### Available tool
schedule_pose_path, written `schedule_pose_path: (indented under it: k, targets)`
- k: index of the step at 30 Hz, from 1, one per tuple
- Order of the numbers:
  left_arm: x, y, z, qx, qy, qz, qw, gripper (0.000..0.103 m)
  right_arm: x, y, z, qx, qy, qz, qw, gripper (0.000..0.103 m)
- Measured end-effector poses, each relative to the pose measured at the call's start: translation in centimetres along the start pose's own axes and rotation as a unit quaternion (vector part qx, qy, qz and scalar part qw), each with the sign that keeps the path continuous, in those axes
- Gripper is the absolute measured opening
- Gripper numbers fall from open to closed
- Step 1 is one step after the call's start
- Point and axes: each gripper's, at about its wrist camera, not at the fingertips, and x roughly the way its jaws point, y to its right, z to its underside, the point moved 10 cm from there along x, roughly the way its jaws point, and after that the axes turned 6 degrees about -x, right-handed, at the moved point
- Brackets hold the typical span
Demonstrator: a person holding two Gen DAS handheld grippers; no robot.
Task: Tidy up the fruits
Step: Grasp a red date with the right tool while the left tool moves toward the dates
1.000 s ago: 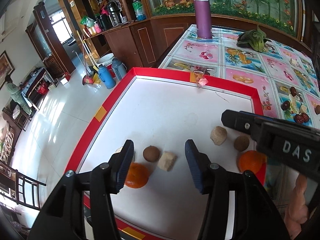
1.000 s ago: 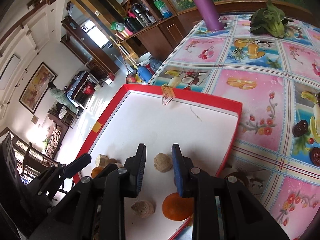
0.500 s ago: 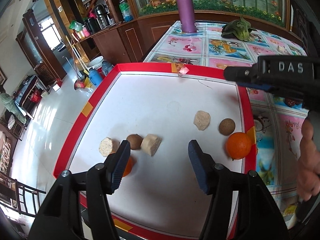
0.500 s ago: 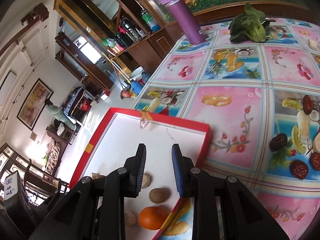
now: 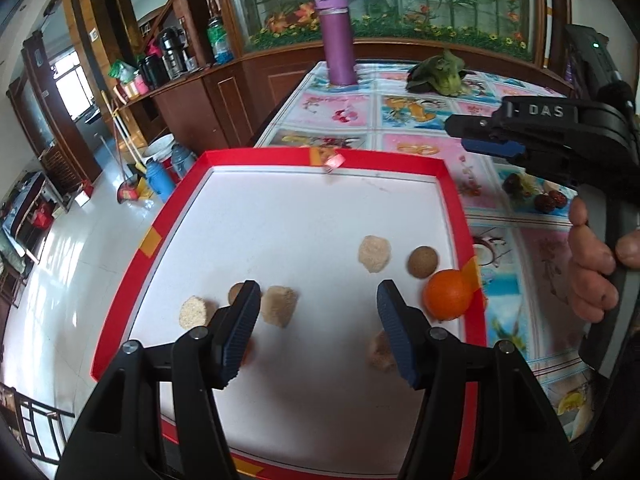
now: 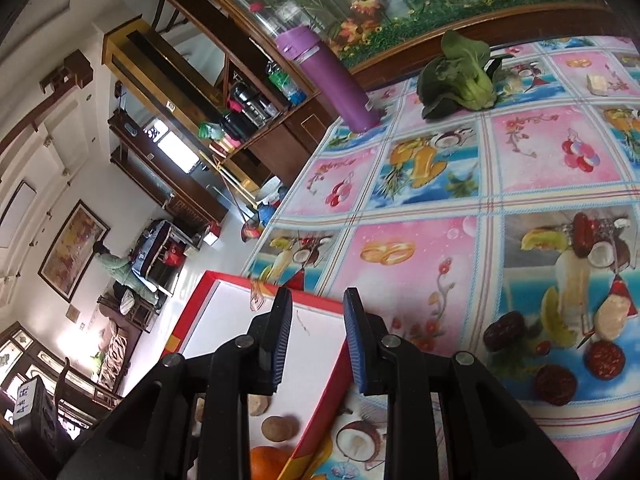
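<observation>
A white tray with a red rim (image 5: 182, 196) holds an orange (image 5: 448, 294), a round brown fruit (image 5: 422, 261) and a beige lump (image 5: 374, 254) near its right side. More beige pieces (image 5: 279, 305) lie toward the left. My left gripper (image 5: 318, 292) hangs open above the tray's near half, empty. Its fingers (image 5: 240, 320) partly hide a second orange and another lump. My right gripper (image 6: 316, 300), held in a hand (image 5: 592, 264), hovers over the tray's far right corner (image 6: 336, 364). Its jaws stand narrowly open with nothing between them.
The tray sits on a fruit-print tablecloth (image 6: 420, 216). Dark red dates (image 6: 556, 384) lie on the cloth right of the tray. A purple bottle (image 5: 338, 36) and a leafy green vegetable (image 6: 460, 76) stand at the far end. The table's left edge drops to the floor (image 5: 80, 280).
My right gripper has lifted and swung from over the tray's fruit toward the tray's far right corner and the tablecloth. My left gripper has drawn back. Nothing was picked up.
</observation>
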Motion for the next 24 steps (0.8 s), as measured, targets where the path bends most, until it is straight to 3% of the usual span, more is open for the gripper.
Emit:
schedule_pose_path:
  k: [7, 12, 14, 17, 24]
  targets:
    - [-1.6, 4.7, -0.1, 0.029, 0.008, 0.061, 0.9977, 0.062, -5.8, 2.8, -0.4, -0.032, 0.018, 0.052, 0.998, 0.025]
    - [-2.1, 9.1, -0.4, 0.035, 0.01, 0.106, 0.9937, 0.063, -10.1, 9.2, 1.8, -0.051, -0.035, 0.132, 0.989, 0.025]
    - [-1.6, 11.1, -0.5, 0.037, 0.002, 0.12, 0.992, 0.063, -10.5, 11.0, 2.8, -0.061, -0.065, 0.156, 0.984, 0.026]
    - [-0.8, 13.0, -0.8, 0.03, -0.011, 0.128, 0.9912, 0.063, -10.2, 12.3, 3.3, -0.08, -0.077, 0.179, 0.978, 0.026]
    - [0.9, 14.6, -1.0, 0.032, -0.042, 0.118, 0.9916, 0.063, -7.7, 11.9, 4.0, -0.101, -0.111, 0.149, 0.977, 0.026]
